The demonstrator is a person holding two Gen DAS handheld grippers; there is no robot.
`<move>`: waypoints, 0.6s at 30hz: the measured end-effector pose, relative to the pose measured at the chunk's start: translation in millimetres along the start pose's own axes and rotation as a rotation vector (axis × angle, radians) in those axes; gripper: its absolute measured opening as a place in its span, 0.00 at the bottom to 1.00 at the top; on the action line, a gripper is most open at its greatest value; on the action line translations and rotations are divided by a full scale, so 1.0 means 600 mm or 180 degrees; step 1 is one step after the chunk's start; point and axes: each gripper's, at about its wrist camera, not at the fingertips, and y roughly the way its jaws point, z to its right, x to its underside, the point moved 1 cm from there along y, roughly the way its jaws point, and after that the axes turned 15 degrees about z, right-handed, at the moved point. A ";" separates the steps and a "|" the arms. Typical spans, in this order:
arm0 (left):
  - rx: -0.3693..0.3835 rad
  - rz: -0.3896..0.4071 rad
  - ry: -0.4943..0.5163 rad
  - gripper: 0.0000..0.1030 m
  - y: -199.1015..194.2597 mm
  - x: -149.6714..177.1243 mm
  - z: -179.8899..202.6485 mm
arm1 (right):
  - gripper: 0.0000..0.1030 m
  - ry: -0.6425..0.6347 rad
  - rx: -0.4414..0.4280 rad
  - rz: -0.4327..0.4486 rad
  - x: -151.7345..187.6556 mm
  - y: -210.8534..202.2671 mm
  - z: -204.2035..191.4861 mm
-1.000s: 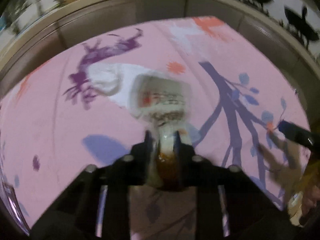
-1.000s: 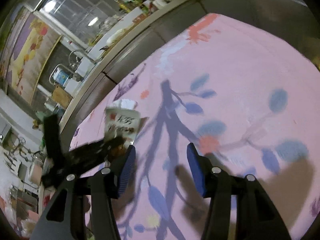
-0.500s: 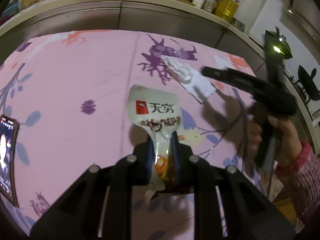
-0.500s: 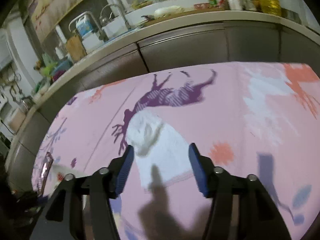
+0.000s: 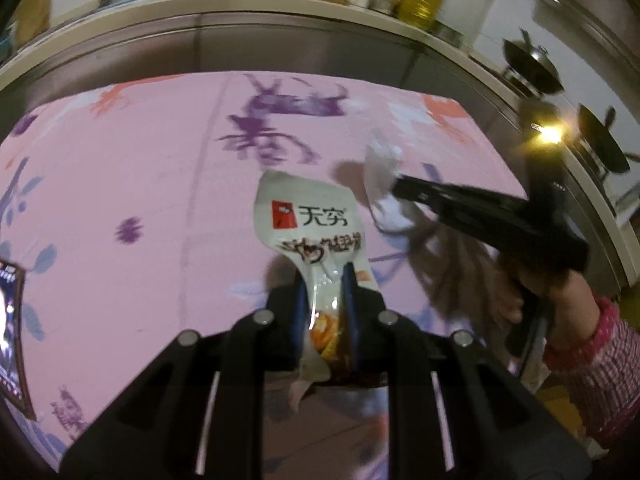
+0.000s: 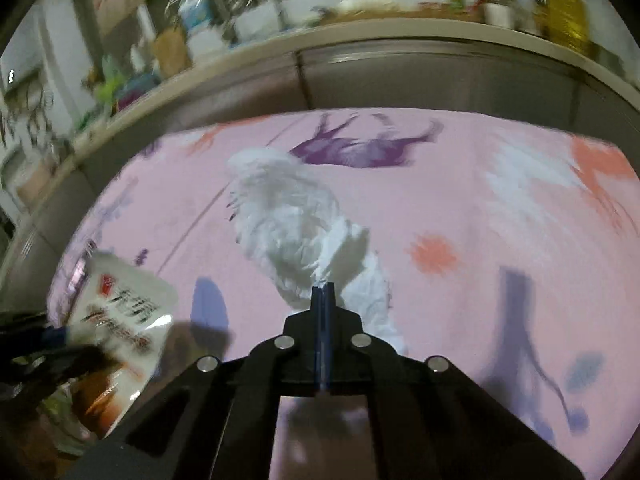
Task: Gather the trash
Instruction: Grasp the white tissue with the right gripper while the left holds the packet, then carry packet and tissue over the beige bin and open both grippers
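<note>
My left gripper [image 5: 323, 270] is shut on a white snack wrapper [image 5: 310, 216] with a red logo and holds it upright above the pink tablecloth [image 5: 120, 168]. The wrapper also shows at the lower left of the right wrist view [image 6: 120, 316]. My right gripper [image 6: 323, 289] is shut on the near edge of a crumpled white tissue [image 6: 292, 220], which hangs lifted off the cloth. In the left wrist view the right gripper [image 5: 396, 188] reaches in from the right with the tissue [image 5: 380, 176] at its tip.
A phone [image 5: 10, 336] lies at the table's left edge. A steel kitchen counter [image 5: 280, 44] with bottles and jars runs behind the table. Pans [image 5: 532, 68] stand at the far right. The person's hand in a pink sleeve [image 5: 588, 344] holds the right gripper.
My right gripper has closed on the white tissue and raised it off the cloth. My left gripper still holds the wrapper and has shifted a little.
</note>
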 end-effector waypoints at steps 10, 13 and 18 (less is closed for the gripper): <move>0.0637 -0.0213 0.0748 0.16 0.080 -0.021 0.261 | 0.00 0.0711 0.0620 0.0779 0.111 -0.296 0.171; 0.0910 -0.0262 0.0953 0.16 0.112 -0.031 0.353 | 0.00 0.0943 0.0960 0.1023 0.129 -0.369 0.245; 0.1314 -0.0309 0.1226 0.16 0.177 -0.041 0.532 | 0.00 0.1383 0.1436 0.1308 0.160 -0.461 0.361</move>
